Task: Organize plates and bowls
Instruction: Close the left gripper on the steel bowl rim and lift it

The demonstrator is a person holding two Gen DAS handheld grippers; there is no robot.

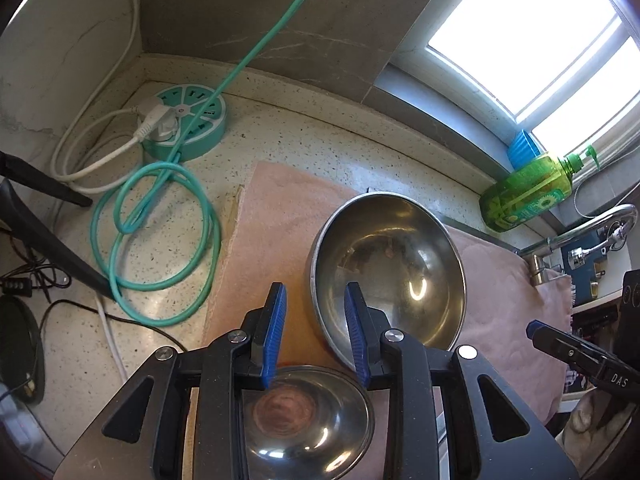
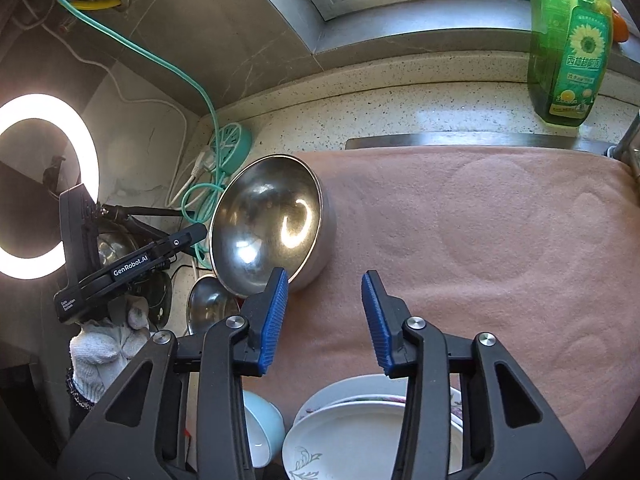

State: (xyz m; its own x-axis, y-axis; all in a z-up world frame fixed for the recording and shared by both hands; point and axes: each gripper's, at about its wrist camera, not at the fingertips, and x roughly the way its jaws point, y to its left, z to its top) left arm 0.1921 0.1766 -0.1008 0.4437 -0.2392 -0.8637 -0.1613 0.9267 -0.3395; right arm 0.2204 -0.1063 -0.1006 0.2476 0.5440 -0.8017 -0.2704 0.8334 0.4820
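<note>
My left gripper (image 1: pixel 316 332) straddles the left rim of a large steel bowl (image 1: pixel 392 264), one pad inside and one outside, shut on it. In the right wrist view this large steel bowl (image 2: pixel 268 220) is tilted up on its side over the pink cloth (image 2: pixel 480 240), with the left gripper (image 2: pixel 196 234) at its left rim. A smaller steel bowl (image 1: pixel 308 420) lies under the left gripper. My right gripper (image 2: pixel 326 320) hangs open over bare cloth with nothing between its pads. Below it sit stacked white plates (image 2: pixel 344 428) and a light blue bowl (image 2: pixel 262 428).
A green dish soap bottle (image 2: pixel 568 48) stands at the back by the window sill. A teal round power strip (image 1: pixel 188 124) with coiled cables lies at the left of the speckled counter. A faucet (image 1: pixel 592 224) is at the right. A ring light (image 2: pixel 44 184) glows at the left.
</note>
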